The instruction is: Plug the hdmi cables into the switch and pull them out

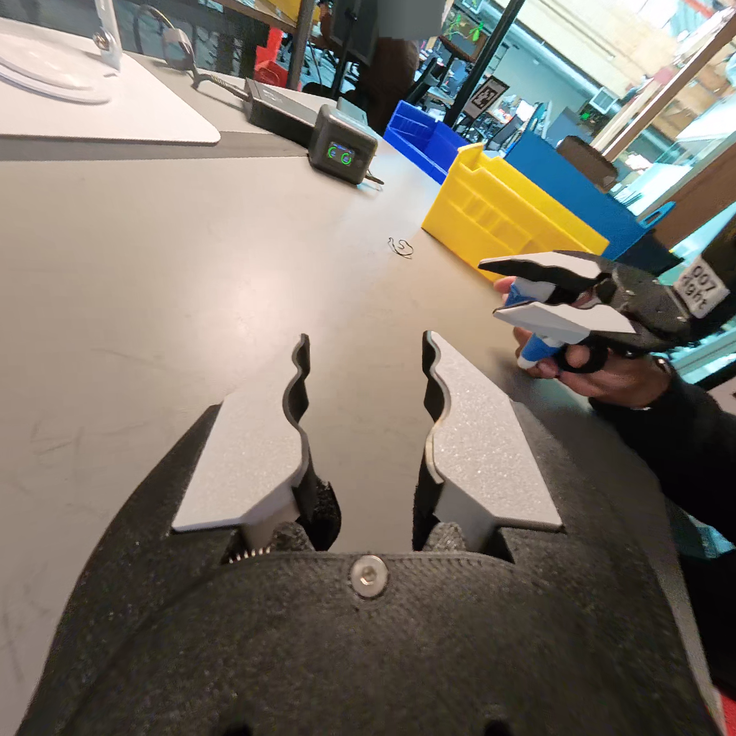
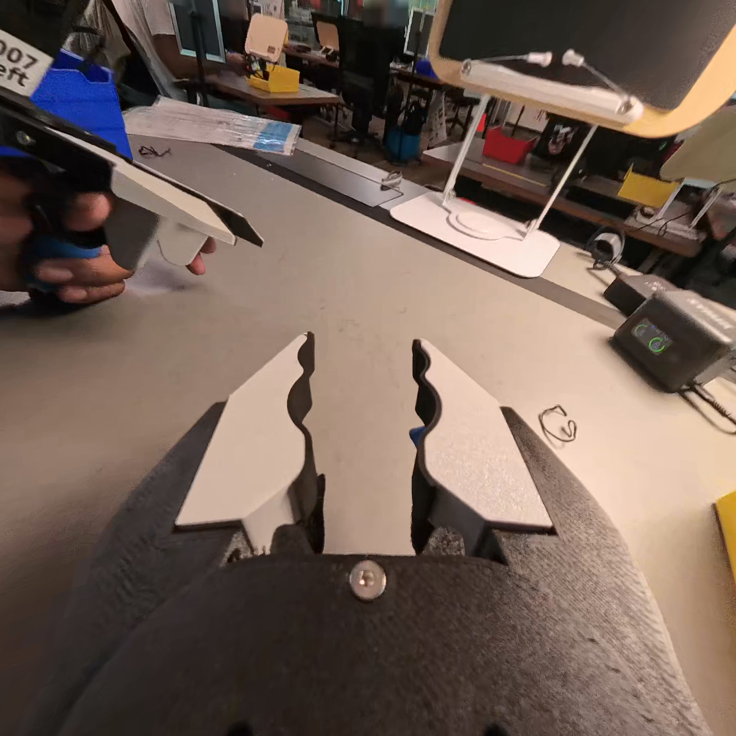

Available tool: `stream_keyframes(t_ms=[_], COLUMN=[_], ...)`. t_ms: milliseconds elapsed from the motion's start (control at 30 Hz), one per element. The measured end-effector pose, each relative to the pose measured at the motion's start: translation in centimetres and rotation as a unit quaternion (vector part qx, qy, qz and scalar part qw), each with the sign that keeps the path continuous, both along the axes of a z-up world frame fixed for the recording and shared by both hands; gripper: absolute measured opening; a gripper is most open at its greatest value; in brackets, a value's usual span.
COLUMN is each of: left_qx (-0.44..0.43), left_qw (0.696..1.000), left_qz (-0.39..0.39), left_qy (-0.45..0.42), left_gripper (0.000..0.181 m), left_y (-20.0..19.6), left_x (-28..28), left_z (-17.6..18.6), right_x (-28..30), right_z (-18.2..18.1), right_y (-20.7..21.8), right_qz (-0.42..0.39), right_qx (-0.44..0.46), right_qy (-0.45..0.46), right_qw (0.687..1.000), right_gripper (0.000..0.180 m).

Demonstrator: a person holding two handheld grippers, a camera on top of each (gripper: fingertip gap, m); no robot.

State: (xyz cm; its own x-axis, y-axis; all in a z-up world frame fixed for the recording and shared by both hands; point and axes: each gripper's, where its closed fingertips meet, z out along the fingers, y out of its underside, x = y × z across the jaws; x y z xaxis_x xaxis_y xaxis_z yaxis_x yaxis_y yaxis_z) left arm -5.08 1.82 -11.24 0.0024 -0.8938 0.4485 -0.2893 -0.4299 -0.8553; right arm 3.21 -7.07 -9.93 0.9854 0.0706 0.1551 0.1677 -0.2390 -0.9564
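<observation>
Both the left gripper (image 1: pixel 364 338) and right gripper (image 2: pixel 362 338) hovered released and empty over the bare grey worktop (image 1: pixel 179 278). No cable or switch showed. A yellow bin (image 1: pixel 506 211), small black wire loop (image 2: pixel 557 424) and dark power unit (image 2: pixel 677 338) lay nearby.

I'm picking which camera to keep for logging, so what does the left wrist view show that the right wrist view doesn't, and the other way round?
Only the left wrist view shows the yellow bin whole, with the blue bin behind it at the table's far edge.

Only the right wrist view shows the raised monitor, the plastic-wrapped packet and a flat dark panel.

Both show the grey table, the white stand base, the small black box with green dials, a loop of thin black wire, and both open grippers, left gripper and right gripper. Neither shows HDMI cables or a switch.
</observation>
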Motion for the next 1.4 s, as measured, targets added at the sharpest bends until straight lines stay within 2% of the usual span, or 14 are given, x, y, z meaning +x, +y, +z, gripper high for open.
stream_keyframes(t_ms=[200, 300, 367, 467, 533, 600, 700, 867, 900, 1100, 1167, 1200, 1300, 1400], left_qx=[0.067, 0.072, 0.085, 0.175, 0.212, 0.239, 0.26, 0.309, 0.323, 0.379, 0.409, 0.425, 0.477, 0.519], left_qw=[0.996, 0.991, 0.982, 0.94, 0.9, 0.861, 0.822, 0.799, 0.787, 0.745, 0.728, 0.724, 0.692, 0.661], left_qz=[0.054, 0.108, 0.163, 0.289, 0.371, 0.412, 0.382, 0.292, 0.291, 0.282, 0.274, 0.271, 0.307, 0.365], left_qy=[0.033, 0.041, 0.031, 0.043, 0.089, 0.178, 0.333, 0.425, 0.438, 0.472, 0.477, 0.471, 0.445, 0.401], left_gripper=[0.068, 0.071, 0.071, 0.07, 0.072, 0.073, 0.08, 0.084, 0.081, 0.08, 0.064, 0.05, 0.027, 0.023], left_y=[0.9, 1.9, 2.9, 6.3, 9.7, 13.1, 15.4, 14.9, 15.4, 19.0, 19.8, 19.9, 20.5, 20.6], left_x=[-1.6, -5.8, -10.5, -19.6, -25.8, -31.1, -35.8, -36.3, -36.3, -35.8, -35.6, -35.3, -35.4, -36.0], left_z=[0.5, 3.4, 6.8, 12.4, 14.1, 12.5, 6.4, 0.9, 0.4, -1.3, -1.8, -1.8, 0.3, 4.8], right_x=[-0.1, -0.2, -0.4, -0.4, -0.5, -0.5, -0.5, -0.2, -0.2, -0.4, -0.5, -0.5, -0.5, -0.4], right_z=[0.0, 0.0, 0.1, 0.1, 0.1, 0.1, 0.3, 0.7, 0.7, 0.8, 0.9, 0.9, 1.0, 1.1], right_y=[0.1, 0.1, 0.1, 0.1, 0.1, 0.1, 0.0, -0.2, -0.2, -0.3, -0.3, -0.4, -0.5, -0.5], right_qz=[0.006, 0.013, 0.019, 0.025, 0.029, 0.033, 0.037, 0.036, 0.036, 0.038, 0.038, 0.038, 0.039, 0.04], right_qx=[-0.001, -0.002, -0.001, -0.002, -0.004, -0.004, 0.002, 0.012, 0.012, 0.019, 0.022, 0.023, 0.024, 0.027], right_qy=[0.006, 0.008, 0.011, 0.018, 0.023, 0.028, 0.038, 0.05, 0.05, 0.04, 0.039, 0.038, 0.04, 0.044], right_qw=[1.0, 1.0, 1.0, 1.0, 0.999, 0.999, 0.999, 0.998, 0.998, 0.998, 0.998, 0.998, 0.998, 0.998], right_gripper=[0.05, 0.05, 0.05, 0.05, 0.05, 0.05, 0.05, 0.049, 0.049, 0.049, 0.049, 0.049, 0.049, 0.049])
